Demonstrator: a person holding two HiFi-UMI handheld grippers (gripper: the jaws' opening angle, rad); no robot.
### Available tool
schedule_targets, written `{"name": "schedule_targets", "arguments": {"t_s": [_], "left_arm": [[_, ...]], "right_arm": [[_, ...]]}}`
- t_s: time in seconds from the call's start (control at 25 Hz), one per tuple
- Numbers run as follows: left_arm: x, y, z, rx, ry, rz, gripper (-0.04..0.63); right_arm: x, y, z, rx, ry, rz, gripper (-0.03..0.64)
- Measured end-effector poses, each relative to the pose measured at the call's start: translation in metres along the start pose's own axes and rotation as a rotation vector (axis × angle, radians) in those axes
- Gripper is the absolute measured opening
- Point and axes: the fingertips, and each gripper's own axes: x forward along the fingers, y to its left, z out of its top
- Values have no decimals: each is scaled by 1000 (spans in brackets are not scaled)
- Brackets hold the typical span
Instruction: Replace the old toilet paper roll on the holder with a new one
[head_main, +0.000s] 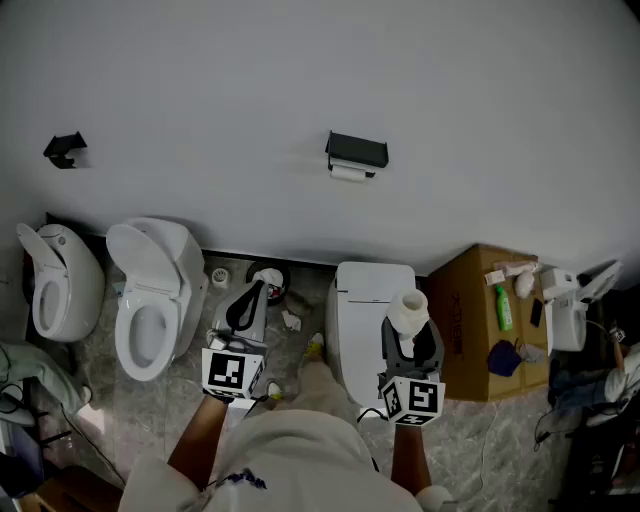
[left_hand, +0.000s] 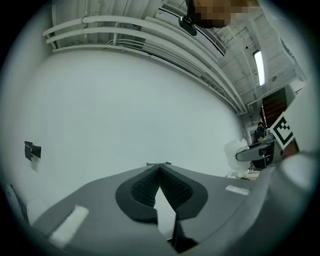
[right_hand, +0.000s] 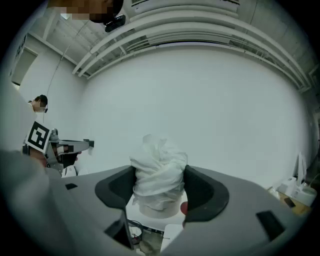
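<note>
The holder (head_main: 356, 150), a black bracket with a flat cover, is fixed to a plain white wall (head_main: 480, 120). The wall is bare on every side of it, so there is open room above, left and right. The old roll (head_main: 349, 173) hangs just under the cover as a thin white strip, touching the bracket. Straight below the holder, against the foot of the wall, stands a closed white toilet (head_main: 365, 295). Below and to the left of the holder is an open toilet (head_main: 150, 290) with its lid up. Between the two toilets is a narrow strip of stone floor (head_main: 300, 350) littered with small scraps. Below and to the right of the holder sits a cardboard box (head_main: 470, 345) with a green bottle (head_main: 503, 308) on top, close beside the closed toilet. Far left of the holder, at about its height, a second black bracket (head_main: 65, 150) juts from the wall. The right tongs (right_hand: 159, 184) are spread wide and pinch the new roll (right_hand: 158, 170) by its sides, well below the holder and over the closed toilet. The roll stands upright, white, smooth round its base and wrapped above in crumpled, twisted paper gathered to a peak. The left tongs (left_hand: 160, 175) are pressed together with nothing between them, held below and left of the holder, over the littered floor.
</note>
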Motion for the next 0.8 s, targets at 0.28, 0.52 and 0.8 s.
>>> {"name": "schedule_targets", "arguments": {"t_s": [0.28, 0.52, 0.8], "left_arm": [[2, 1, 10, 12, -23, 23, 2], [0, -7, 29, 36, -48, 29, 2], [-3, -12, 19, 24, -37, 21, 2]], "right_arm": [[4, -17, 8, 1, -30, 9, 293], [3, -21, 8, 14, -49, 42, 293], [-4, -25, 1, 39, -59, 53, 296]]}}
